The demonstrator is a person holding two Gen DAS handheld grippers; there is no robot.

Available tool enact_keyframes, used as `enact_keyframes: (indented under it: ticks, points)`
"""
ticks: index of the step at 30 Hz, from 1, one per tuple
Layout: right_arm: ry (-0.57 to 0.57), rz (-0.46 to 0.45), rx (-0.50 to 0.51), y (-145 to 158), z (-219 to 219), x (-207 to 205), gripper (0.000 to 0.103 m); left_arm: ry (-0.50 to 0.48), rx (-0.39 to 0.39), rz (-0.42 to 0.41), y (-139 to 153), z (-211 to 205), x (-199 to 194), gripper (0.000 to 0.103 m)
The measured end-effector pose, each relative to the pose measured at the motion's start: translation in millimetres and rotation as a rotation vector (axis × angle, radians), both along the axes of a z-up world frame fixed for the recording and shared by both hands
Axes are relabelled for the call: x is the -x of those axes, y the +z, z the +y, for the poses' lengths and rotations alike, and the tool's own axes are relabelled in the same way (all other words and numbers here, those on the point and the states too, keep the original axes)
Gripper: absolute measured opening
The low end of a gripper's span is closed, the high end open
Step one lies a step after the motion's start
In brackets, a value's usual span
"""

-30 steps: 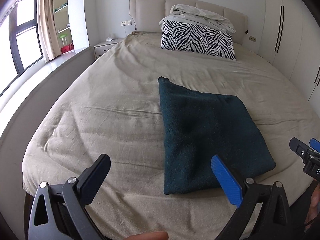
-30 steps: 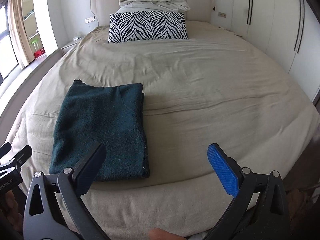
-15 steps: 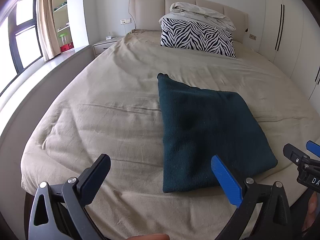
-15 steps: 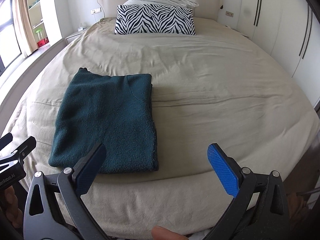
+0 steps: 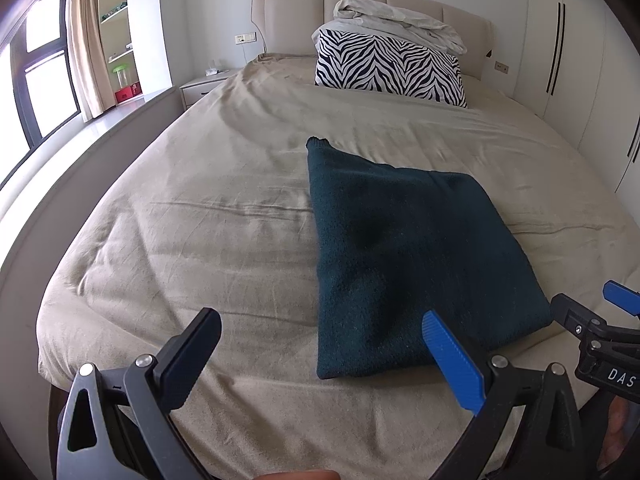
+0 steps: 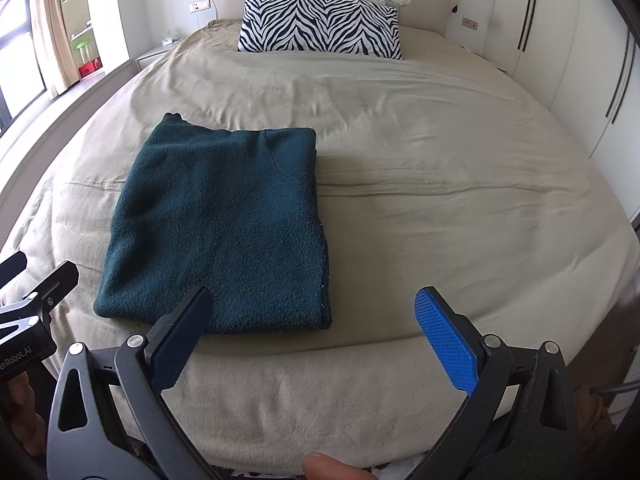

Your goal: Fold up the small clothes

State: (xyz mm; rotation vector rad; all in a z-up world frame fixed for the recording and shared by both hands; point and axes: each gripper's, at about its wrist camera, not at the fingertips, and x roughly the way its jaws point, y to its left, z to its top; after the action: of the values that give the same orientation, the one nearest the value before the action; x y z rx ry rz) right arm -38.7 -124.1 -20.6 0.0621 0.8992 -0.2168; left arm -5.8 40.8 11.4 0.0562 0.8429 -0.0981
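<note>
A dark teal fleece garment (image 5: pixel 412 256) lies folded into a flat rectangle on the beige bed (image 5: pixel 224 216), near the foot edge. It also shows in the right wrist view (image 6: pixel 224 232). My left gripper (image 5: pixel 320 356) is open and empty, above the bed just left of the garment's near edge. My right gripper (image 6: pixel 316 336) is open and empty, above the garment's near right corner. The right gripper shows at the right edge of the left wrist view (image 5: pixel 600 328); the left gripper shows at the left edge of the right wrist view (image 6: pixel 32 300).
A zebra-striped pillow (image 5: pixel 388 68) with a crumpled white duvet (image 5: pixel 400 24) on top stands at the headboard. A nightstand (image 5: pixel 204 86) and a window are at the left. White wardrobes (image 5: pixel 568 52) line the right side.
Both grippers have moved forward and closer to the bed, so the garment looks larger. The right wrist view has tilted down towards the garment. Both grippers stay open; the garment has not moved.
</note>
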Motion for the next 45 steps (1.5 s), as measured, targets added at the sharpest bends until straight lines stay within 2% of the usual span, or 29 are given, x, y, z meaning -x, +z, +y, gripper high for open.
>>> enact_keyframes:
  ticks: [45]
  points:
    - [-0.005,0.023,0.001,-11,1,2,0.103,-0.017,0.001,0.014,-6,-4,3,0.103]
